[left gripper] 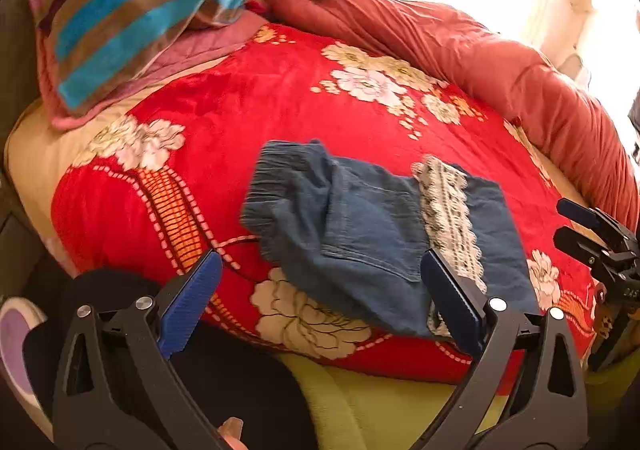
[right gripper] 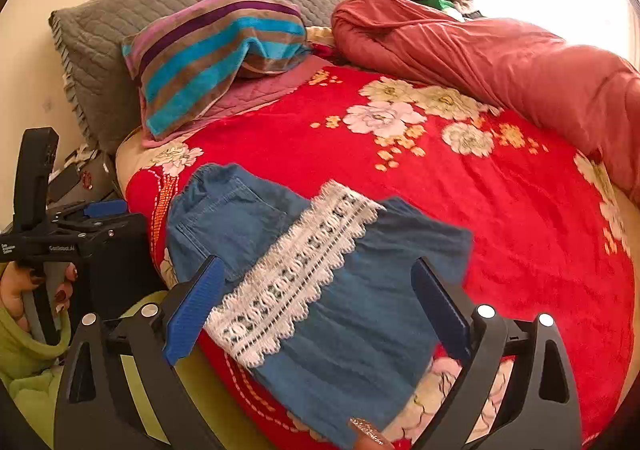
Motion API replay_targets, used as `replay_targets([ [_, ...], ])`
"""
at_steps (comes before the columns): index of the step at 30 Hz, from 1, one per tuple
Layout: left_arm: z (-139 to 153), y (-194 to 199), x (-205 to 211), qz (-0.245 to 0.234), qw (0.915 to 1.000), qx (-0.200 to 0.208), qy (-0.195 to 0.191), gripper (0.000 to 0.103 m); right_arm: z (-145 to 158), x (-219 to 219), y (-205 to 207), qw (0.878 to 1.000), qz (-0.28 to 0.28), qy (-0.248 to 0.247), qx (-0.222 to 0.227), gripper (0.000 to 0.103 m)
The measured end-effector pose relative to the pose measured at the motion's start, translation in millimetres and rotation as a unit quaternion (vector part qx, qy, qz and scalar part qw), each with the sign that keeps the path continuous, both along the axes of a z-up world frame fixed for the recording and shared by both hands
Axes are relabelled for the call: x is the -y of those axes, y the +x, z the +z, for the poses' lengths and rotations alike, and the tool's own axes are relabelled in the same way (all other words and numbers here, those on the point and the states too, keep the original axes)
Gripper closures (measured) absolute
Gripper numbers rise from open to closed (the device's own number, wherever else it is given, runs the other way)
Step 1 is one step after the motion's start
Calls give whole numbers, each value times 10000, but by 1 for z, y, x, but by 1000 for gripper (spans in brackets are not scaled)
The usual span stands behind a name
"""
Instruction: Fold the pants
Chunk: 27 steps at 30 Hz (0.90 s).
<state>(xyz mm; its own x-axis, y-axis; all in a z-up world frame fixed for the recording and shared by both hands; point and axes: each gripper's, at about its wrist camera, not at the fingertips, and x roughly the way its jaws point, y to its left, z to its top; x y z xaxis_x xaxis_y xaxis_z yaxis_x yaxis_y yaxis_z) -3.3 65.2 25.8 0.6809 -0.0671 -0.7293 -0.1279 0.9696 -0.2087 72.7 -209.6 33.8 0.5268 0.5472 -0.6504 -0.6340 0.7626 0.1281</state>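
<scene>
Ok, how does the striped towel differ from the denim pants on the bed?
The striped towel is draped at the head of the bed over a pink cushion; the denim pants lie flat near the foot edge. The towel has blue, brown and purple stripes; the pants are plain blue with white lace trim. Neither claw touches either.

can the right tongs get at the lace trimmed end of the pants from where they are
Probably yes. The right tongs hang open right over the denim pants, whose white lace band lies flat on the red floral blanket. Nothing covers it, and the left tongs sit off to the side.
</scene>
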Motion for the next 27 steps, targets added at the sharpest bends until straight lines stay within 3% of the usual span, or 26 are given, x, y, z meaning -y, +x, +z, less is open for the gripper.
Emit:
replay_targets([
  [10,-21,1,-28,226,9980,-185,-565,10,6,-46,19,9989,429,-147,-137,9],
  [23,-48,14,-28,-6,9942,-426,-992,11,-2,-122,56,9907,1210,-507,-354,9],
  [25,-52,19,-27,-72,9932,-448,-1076,25,-5,-137,62,9881,1365,-579,-415,9],
  [27,-56,22,-27,-146,9910,-454,-1247,49,-9,-155,69,9839,1577,-665,-514,9],
])
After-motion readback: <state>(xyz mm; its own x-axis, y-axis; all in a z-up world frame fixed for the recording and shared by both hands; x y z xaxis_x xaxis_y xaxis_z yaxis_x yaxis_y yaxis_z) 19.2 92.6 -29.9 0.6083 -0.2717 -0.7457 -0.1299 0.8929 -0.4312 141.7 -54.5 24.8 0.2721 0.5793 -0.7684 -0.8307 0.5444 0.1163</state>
